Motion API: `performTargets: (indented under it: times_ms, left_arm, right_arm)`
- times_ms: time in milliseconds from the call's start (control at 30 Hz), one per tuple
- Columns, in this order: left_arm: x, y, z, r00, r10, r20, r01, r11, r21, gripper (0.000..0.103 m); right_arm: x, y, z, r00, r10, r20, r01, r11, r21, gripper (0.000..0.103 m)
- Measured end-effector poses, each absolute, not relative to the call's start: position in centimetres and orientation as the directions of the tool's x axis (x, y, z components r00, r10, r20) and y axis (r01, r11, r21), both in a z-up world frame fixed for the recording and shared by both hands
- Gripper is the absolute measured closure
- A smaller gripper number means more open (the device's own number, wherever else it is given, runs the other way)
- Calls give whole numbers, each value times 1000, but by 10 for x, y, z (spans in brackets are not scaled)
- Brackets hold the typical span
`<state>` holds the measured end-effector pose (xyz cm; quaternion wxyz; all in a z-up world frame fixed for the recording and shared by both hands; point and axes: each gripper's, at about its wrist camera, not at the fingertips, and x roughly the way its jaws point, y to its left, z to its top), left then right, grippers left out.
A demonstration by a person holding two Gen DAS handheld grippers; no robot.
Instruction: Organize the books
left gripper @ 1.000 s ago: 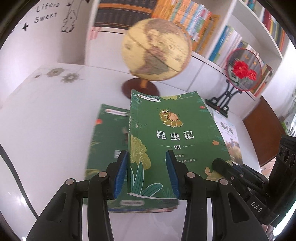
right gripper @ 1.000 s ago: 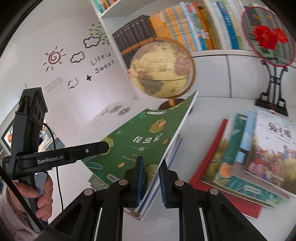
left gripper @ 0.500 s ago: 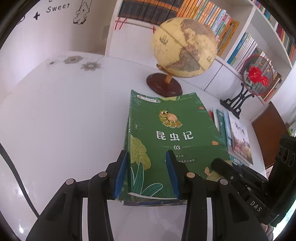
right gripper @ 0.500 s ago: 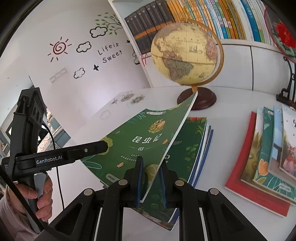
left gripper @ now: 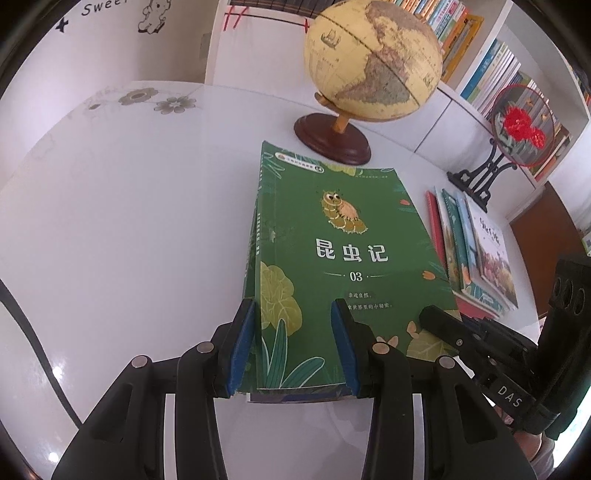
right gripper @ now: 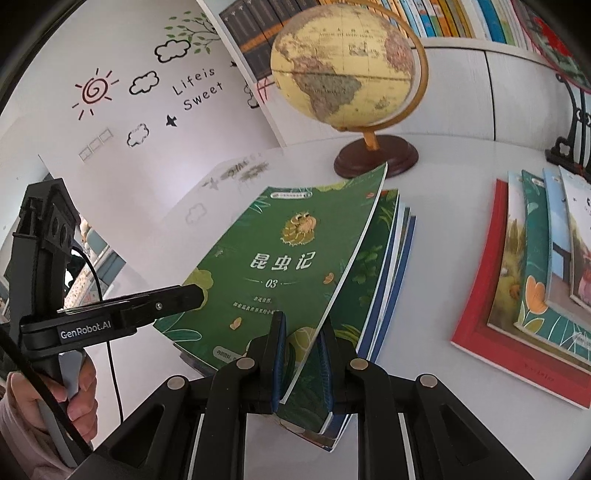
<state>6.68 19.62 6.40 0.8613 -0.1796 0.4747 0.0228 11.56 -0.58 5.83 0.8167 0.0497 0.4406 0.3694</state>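
A green book marked 03 (left gripper: pixel 343 266) lies over a stack of similar books (right gripper: pixel 391 266) on the white table. Its right side is still lifted, as the right wrist view (right gripper: pixel 280 266) shows. My right gripper (right gripper: pixel 301 363) is shut on the book's near right corner. My left gripper (left gripper: pixel 293 347) is open, its fingers straddling the book's near left edge, left pad at the spine. The left gripper also shows in the right wrist view (right gripper: pixel 184 295). A second pile of picture books (right gripper: pixel 535 266) lies to the right, topped by a red-edged set (left gripper: pixel 476 251).
A globe on a wooden base (left gripper: pixel 369 66) stands just behind the green stack. A round red-flower fan on a black stand (left gripper: pixel 517 129) stands at the back right. Bookshelves (right gripper: pixel 424 18) fill the wall behind. The white table (left gripper: pixel 129 221) spreads to the left.
Both grippers carried the green book left and lowered it over the green stack, which it now covers. The right gripper keeps its hold; the left stays open.
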Motion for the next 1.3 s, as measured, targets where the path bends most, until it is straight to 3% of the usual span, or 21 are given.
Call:
performTargets:
  times_ms: [300, 467, 500, 567, 600, 633, 900, 1300]
  left_arm:
    - [71, 196, 57, 507, -104, -856, -229, 941, -250, 64]
    - [71, 199, 54, 486, -99, -868, -254, 935, -249, 51]
    - [72, 201, 53, 482, -95, -871, -264, 932, -247, 49]
    - [72, 203, 53, 472, -80, -878, -286, 928, -238, 35]
    - [72, 204, 54, 471, -73, -879, -296, 926, -235, 33]
    - [72, 204, 55, 473, -71, -878, -300, 924, -236, 33]
    - [79, 194, 64, 482, -51, -875, -314, 922, -227, 33]
    - [119, 121, 86, 535, -129, -835, -185, 946, -265, 33]
  right_arm:
    - [117, -5, 51, 298, 645, -704, -542, 721, 431, 85]
    - [119, -6, 45, 268, 646, -715, -522, 721, 455, 79]
    - [119, -7, 45, 264, 650, -712, -515, 719, 466, 75]
    - [121, -9, 45, 259, 660, -705, -502, 716, 486, 64]
    - [120, -11, 46, 260, 664, -701, -500, 714, 491, 50]
    - [120, -13, 48, 276, 651, -707, -496, 727, 475, 44]
    - [124, -40, 47, 319, 581, -749, -466, 784, 410, 43]
    - [139, -137, 61, 475, 580, -662, -318, 815, 485, 43]
